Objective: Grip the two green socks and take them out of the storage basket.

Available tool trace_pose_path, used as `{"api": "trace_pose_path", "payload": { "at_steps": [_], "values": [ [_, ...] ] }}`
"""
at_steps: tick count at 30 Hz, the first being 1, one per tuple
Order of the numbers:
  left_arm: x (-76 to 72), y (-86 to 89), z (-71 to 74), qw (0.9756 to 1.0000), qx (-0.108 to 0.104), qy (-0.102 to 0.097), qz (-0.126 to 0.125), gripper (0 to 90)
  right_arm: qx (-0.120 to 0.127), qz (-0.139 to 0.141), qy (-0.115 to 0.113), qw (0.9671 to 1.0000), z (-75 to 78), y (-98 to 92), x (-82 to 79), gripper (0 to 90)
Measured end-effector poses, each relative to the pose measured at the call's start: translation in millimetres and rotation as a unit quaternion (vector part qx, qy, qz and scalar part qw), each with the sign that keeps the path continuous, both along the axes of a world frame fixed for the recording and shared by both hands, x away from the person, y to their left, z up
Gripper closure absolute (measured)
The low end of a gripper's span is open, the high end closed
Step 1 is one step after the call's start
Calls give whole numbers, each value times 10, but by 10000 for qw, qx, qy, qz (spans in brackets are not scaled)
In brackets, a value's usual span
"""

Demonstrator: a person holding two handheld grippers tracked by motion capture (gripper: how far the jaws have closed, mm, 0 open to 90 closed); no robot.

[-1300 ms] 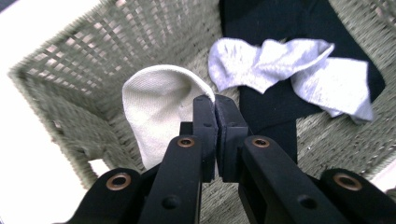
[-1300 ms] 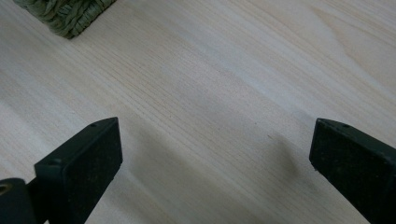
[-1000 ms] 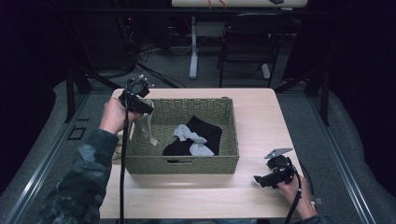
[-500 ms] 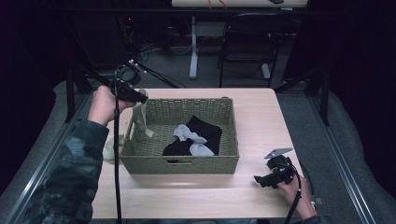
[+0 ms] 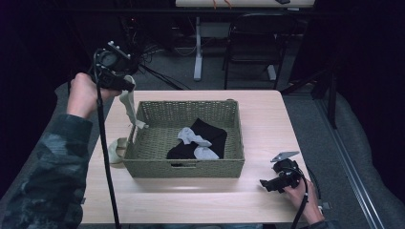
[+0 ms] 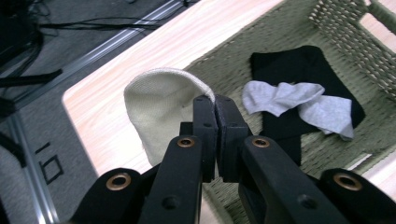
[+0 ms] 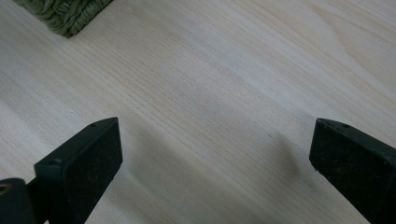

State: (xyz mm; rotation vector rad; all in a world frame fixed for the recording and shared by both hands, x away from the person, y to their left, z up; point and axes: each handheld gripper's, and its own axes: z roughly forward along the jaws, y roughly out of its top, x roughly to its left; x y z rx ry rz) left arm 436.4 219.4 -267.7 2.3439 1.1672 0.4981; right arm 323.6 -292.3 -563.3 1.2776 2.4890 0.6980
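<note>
My left gripper (image 5: 128, 87) is raised above the table's far left corner, shut on a cream sock (image 5: 129, 106) that hangs from it down over the left rim of the green woven basket (image 5: 157, 167). In the left gripper view the jaws pinch the cream sock (image 6: 161, 114) at its edge, fingertips together (image 6: 215, 102). Inside the basket lie a black garment (image 5: 210, 136) and a grey sock (image 5: 193, 140). The grey sock (image 6: 299, 100) rests on the black garment (image 6: 299, 67). My right gripper (image 5: 265, 184) rests low on the table at the front right, jaws wide apart (image 7: 212, 154) over bare wood.
Another cream sock (image 5: 116, 150) lies on the table against the basket's left side. A corner of the basket (image 7: 65, 14) sits at the top left of the right gripper view. Chairs and a table leg (image 5: 198, 47) stand beyond the far edge.
My left gripper has risen and shifted left with the cream sock, pulling it up until it dangles over the basket's left rim. The right gripper has kept still.
</note>
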Motion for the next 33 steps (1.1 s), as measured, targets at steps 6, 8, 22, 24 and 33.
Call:
{"api": "trace_pose_path", "payload": {
  "at_steps": [6, 8, 22, 24, 33],
  "values": [
    [-43, 243, 26, 9997, -13, 20, 252, 883, 35, -33, -16, 10000, -8, 7, 1, 17],
    [-50, 329, 5, 9994, -3, 61, 326, 883, 13, -12, 7, 10000, -4, 5, 1, 17],
    [-67, 861, -549, 9948, 43, 525, 866, 881, 66, -42, 16, 10000, -10, 10, 2, 17],
    [-59, 923, -685, 9939, 26, 639, 902, 881, 85, -47, 13, 10000, -11, 11, 1, 17],
    [11, 1083, -1430, 9873, -244, 1121, 1101, 878, 83, -46, -1, 10000, -11, 10, 1, 17]
  ]
}}
